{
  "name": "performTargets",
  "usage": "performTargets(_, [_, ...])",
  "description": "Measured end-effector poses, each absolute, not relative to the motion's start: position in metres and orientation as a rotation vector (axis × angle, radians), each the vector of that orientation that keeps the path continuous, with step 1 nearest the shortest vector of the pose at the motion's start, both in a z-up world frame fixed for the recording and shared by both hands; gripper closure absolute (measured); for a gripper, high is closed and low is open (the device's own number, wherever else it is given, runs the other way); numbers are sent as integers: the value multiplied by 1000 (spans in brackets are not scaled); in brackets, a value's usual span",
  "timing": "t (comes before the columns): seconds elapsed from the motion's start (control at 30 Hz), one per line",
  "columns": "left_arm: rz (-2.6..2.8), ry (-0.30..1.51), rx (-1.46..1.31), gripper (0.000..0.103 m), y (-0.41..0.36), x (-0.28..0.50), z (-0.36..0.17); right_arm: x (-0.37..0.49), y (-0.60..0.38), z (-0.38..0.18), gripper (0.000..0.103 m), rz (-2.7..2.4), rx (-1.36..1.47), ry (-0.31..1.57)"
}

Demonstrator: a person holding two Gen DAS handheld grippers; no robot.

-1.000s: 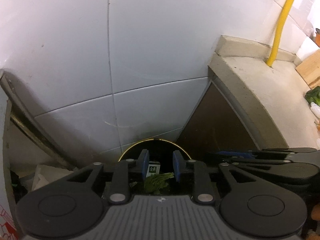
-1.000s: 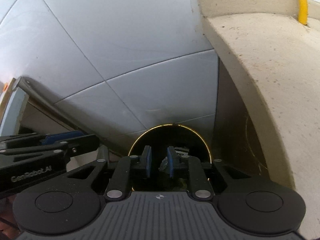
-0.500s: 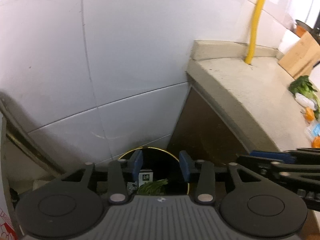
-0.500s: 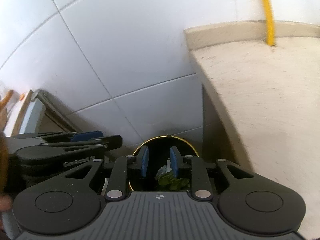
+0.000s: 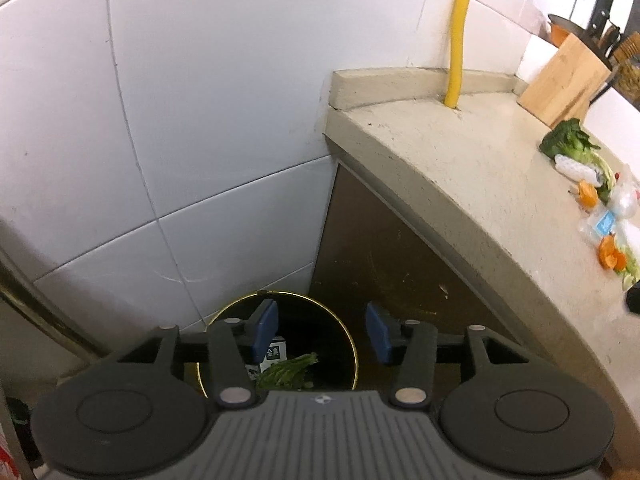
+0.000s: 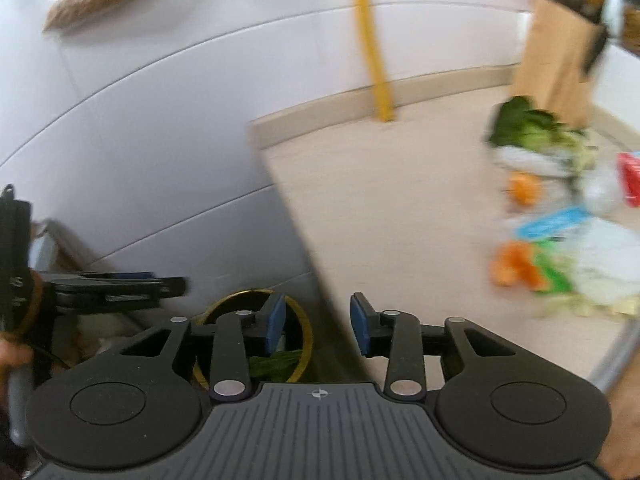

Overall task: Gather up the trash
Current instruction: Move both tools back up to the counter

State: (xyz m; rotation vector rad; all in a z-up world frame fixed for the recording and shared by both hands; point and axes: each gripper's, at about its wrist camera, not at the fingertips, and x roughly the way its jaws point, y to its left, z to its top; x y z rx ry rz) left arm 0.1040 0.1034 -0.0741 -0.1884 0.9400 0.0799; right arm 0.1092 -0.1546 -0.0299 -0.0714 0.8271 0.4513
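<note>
- Since a second ago, my left gripper has let go: its blue pads pinched a green leaf then, and now the jaws are spreading with nothing between them.
- That leaf now lies down in the round, gold-rimmed bin on the floor, beside a small printed carton.
- My right gripper was low over the same bin; now its view takes in the whole counter, badly blurred, and the bin sits small at the lower left.
- Its jaws are also opening and hold nothing.
- The leaf's long axis runs from near left to far right in the left wrist view, with its narrower tip toward the far right.
- The bin stands in the corner between the white tiled wall and the brown cabinet side under the counter.
- The remaining trash lies on the far right of the counter: leafy greens, orange peel pieces and clear wrappers.
- They sit near a wooden knife block, right of a yellow pipe.
- The left gripper tilts steeply down over the bin.
- The right one also slopes down, aimed at the counter's near edge.
- A hand grips the left tool at the left edge of the right wrist view.
</note>
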Motion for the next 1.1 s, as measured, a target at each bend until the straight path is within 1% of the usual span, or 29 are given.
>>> performTargets(0.27, [31,921,-217,60,77,118,-63,127,-230,-29,56,277,-17,818])
performTargets(0.33, [3,914,-208,60,63,126,-58,133,-245,-29,51,237,-15,809])
performTargets(0.47, [-61,896,-193,59,37,141,-48,142,-270,-26,43,174,-14,777])
performTargets(0.53, [-89,888,-188,57,25,148,-44,150,-283,-25,33,141,-27,764])
performTargets(0.6, [-114,877,-184,54,13,153,-40,159,-293,-27,30,118,-37,763])
performTargets(0.67, [-138,867,-180,54,3,159,-35,170,-302,-30,27,118,-35,771])
performTargets(0.7, [-146,861,-179,54,-2,161,-33,176,-306,-33,22,120,-38,776])
performTargets(0.87, [-172,838,-167,52,-23,173,-20,203,-317,-44,21,114,-52,801])
performTargets(0.93, [-177,838,-163,50,-31,179,-17,213,-317,-49,19,127,-66,814])
performTargets(1.03, [-177,843,-149,49,-43,188,-16,224,-320,-60,19,150,-59,838])
performTargets(1.07, [-177,845,-144,49,-46,190,-16,226,-321,-62,21,148,-68,841])
performTargets(1.1, [-171,848,-139,49,-50,193,-17,227,-322,-64,29,140,-79,834])
